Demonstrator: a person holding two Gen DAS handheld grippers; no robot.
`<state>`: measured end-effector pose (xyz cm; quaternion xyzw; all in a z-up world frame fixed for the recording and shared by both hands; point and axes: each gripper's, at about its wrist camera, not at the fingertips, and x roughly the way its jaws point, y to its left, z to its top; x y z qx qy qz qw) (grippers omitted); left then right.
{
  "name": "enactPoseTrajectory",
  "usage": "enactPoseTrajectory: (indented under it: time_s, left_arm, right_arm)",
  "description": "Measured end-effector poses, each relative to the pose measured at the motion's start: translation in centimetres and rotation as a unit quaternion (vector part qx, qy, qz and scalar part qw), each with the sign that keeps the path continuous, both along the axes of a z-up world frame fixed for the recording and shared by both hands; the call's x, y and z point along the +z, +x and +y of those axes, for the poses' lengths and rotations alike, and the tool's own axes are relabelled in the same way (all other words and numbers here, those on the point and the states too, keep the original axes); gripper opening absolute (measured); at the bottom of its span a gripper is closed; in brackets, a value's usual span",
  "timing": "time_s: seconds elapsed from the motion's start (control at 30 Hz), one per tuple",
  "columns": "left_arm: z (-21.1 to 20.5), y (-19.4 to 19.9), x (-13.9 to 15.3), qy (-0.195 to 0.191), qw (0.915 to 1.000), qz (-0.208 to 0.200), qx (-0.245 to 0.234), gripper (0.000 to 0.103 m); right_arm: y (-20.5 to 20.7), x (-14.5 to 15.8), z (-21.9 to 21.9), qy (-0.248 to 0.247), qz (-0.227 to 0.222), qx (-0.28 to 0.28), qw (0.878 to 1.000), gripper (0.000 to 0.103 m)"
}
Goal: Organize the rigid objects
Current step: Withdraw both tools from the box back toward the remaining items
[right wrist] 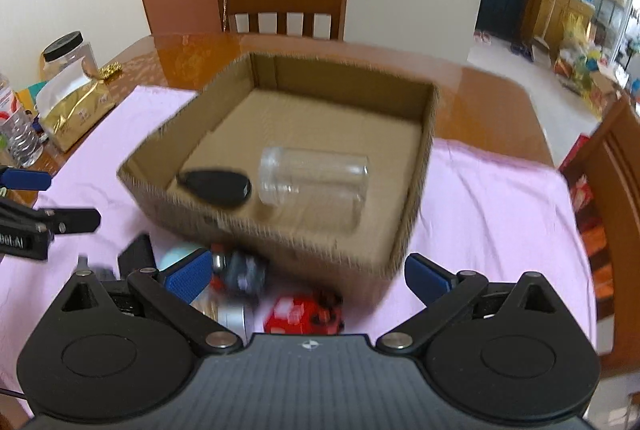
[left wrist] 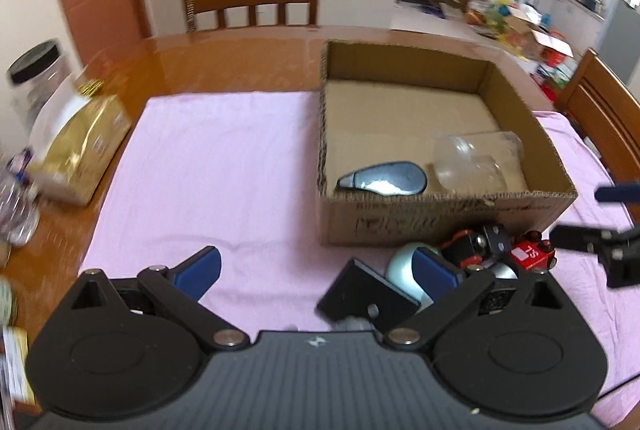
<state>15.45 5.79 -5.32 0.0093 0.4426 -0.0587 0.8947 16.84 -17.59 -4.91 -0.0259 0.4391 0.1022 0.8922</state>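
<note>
Basically both grippers hung over the pink cloth (left wrist: 224, 166) on the wooden tabletop (left wrist: 208, 58), near the cardboard box (right wrist: 280, 230). Left gripper (left wrist: 316, 270) had its fingers spread wide, holding nothing — right gripper (right wrist: 308, 276) likewise, fingers wide and empty. Box sat open-topped on the cloth and held two things: a dark teardrop-shaped object (left wrist: 384, 179) against the near wall, and a clear glass jar (right wrist: 314, 186) lying on its side just beside it. Outside the box, in front of its near wall, a small cluster lay on the cloth: a red block (left wrist: 530, 255), a black-and-red piece (left wrist: 466, 246), a pale round object (left wrist: 404, 270), a flat black plate (left wrist: 366, 294). Exact contacts in that cluster — couldn't tell, too blurred. Gold bag (left wrist: 80, 146) and black-lidded plastic jar (right wrist: 70, 56) stood off the cloth at the left edge.
</note>
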Motion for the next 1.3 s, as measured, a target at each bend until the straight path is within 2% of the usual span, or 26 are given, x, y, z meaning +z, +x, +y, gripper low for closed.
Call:
enactPoseTrajectory:
  time_s: [0.17,0.33,0.47,0.53,0.63,0.87,1.03,1.17,1.3]
  left_arm:
    - [-1.1,-2.7,-0.7,0.023,0.9994,0.001,0.027,0.101]
    - [-2.4,-4.2,-1.6,0.040,0.9991,0.015,0.009,0.101]
    - [-2.9,-4.5,-2.3,0.029,0.9991,0.029,0.007,0.101]
    - [-3.0,-4.8,-2.3,0.021,0.9994,0.026,0.007,0.101]
    - [-3.0,-4.9,-2.4,0.012,0.9995,0.029,0.011,0.101]
    - [-3.0,-5.0,-2.6,0.014,0.9991,0.036,0.017,0.101]
    - [-2.8,-4.9,-2.7,0.012,0.9989,0.040,0.022,0.101]
    - [-2.8,-4.8,-2.8,0.011,0.9988,0.042,0.023,0.101]
    - [-2.9,-4.6,-3.0,0.010,0.9987,0.045,0.023,0.101]
  right_arm:
    - [-2.7,-1.8,-1.1,0.004,0.012,0.013,1.000,0.103]
    - [-4.3,-3.4,-1.4,0.022,0.032,0.019,0.999,0.103]
    - [-4.6,-4.3,-1.5,0.025,0.046,0.007,0.999,0.103]
    - [-4.6,-4.6,-1.7,0.043,0.053,0.008,0.998,0.103]
    - [-4.3,-5.1,-1.6,0.033,0.060,0.011,0.998,0.103]
    - [-3.7,-5.7,-2.5,0.041,0.071,0.002,0.997,0.103]
    - [-3.3,-5.8,-3.2,0.029,0.066,-0.010,0.997,0.103]
    - [-3.2,-6.5,-3.6,-0.023,0.073,-0.014,0.997,0.103]
    - [-3.7,-6.9,-4.0,-0.018,0.086,-0.004,0.996,0.103]
